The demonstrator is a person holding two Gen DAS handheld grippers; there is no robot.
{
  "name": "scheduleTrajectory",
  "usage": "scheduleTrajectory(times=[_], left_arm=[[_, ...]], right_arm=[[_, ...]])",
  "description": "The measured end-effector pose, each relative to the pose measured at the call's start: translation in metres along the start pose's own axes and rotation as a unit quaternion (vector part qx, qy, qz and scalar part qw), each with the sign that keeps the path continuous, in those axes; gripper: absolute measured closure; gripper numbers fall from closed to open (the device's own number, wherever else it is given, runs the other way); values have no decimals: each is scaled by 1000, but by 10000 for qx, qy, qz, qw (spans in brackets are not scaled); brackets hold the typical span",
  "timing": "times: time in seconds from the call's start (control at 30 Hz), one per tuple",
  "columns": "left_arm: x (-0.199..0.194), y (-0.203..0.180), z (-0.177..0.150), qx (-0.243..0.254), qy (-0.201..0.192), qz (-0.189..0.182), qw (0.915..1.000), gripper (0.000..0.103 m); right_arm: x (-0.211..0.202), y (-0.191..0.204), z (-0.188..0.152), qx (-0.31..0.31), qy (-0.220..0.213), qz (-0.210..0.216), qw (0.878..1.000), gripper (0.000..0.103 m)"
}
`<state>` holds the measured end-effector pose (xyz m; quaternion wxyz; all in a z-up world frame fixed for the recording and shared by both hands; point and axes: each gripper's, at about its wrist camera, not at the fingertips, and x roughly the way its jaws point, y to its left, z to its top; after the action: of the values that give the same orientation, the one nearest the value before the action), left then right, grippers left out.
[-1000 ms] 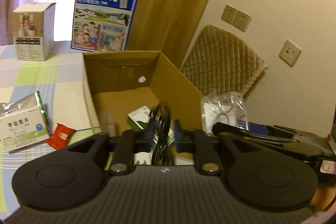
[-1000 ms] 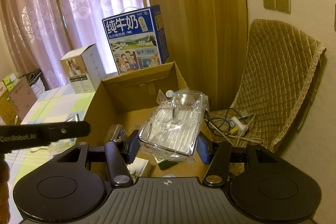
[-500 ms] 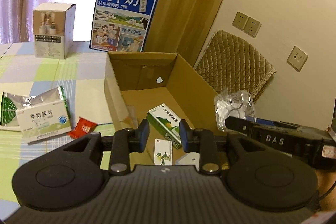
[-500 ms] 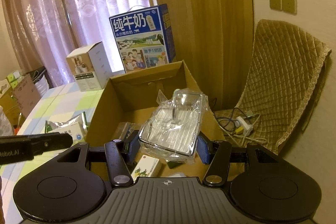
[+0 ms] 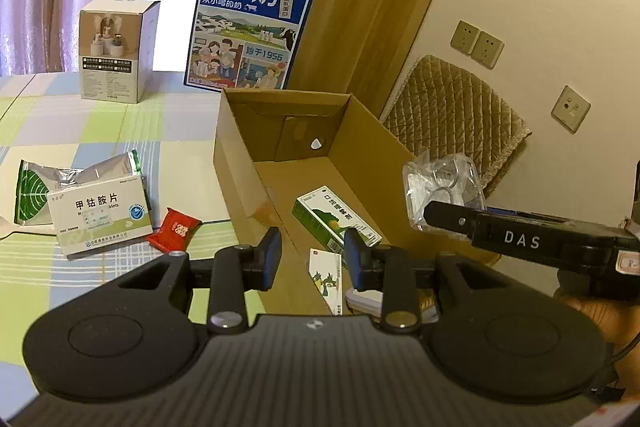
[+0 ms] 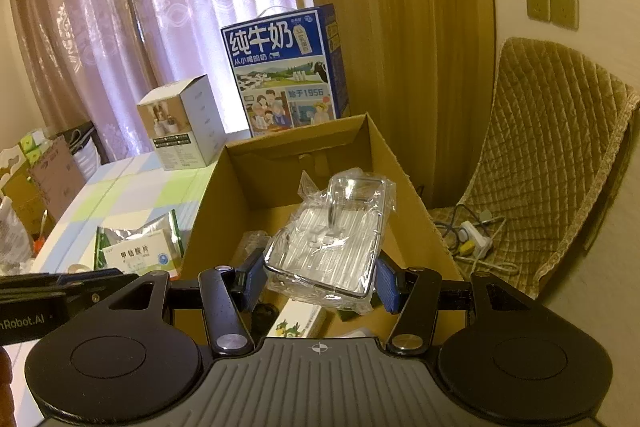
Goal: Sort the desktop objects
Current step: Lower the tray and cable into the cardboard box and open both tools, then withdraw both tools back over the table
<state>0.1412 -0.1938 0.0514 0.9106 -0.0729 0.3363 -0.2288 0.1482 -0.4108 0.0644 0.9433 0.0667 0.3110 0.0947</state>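
The clear wrapped case (image 6: pixel 332 243) was pinched between the blue pads of the right gripper (image 6: pixel 320 279), held above the open carton (image 6: pixel 404 195) near its right wall. In the left view the same case (image 5: pixel 444 191) showed over the carton's (image 5: pixel 236 163) right rim, ahead of the right gripper's black body. The left gripper (image 5: pixel 312 259) hung over the carton's near end; its jaws were opening, with nothing between them. Below it on the carton floor lay a green box (image 5: pixel 334 219), a white card (image 5: pixel 326 277) and a pale object partly hidden by the right finger. On the checked tablecloth (image 5: pixel 100 123), left of the carton, sat a white medicine box (image 5: pixel 100 223) resting on a silver-green pouch (image 5: pixel 60 183), with a red packet (image 5: pixel 173 229) just beside the box. Farther back stood a white cube box (image 5: pixel 114 51) and a blue milk carton (image 5: pixel 248 31), the latter just behind the open carton. A quilted chair (image 6: pixel 552 155) stood to the right by the wall, with a cable and plug (image 6: pixel 472 235) on its seat.
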Motion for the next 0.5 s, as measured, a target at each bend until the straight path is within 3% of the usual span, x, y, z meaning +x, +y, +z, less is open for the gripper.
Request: scheduleTrajectory(times=[0.03, 0.1, 0.5], left_arm=[[0, 1, -1, -10, 1, 7, 10000, 74], [-1, 2, -2, -28, -7, 29, 10000, 72], [-7, 9, -7, -109, 2, 67, 9999, 63]], right_arm=[[0, 0, 0, -4, -30, 1, 10000, 49], [-1, 0, 1, -30, -56, 4, 10000, 38], [-12, -2, -3, 95, -48, -7, 9999, 34]])
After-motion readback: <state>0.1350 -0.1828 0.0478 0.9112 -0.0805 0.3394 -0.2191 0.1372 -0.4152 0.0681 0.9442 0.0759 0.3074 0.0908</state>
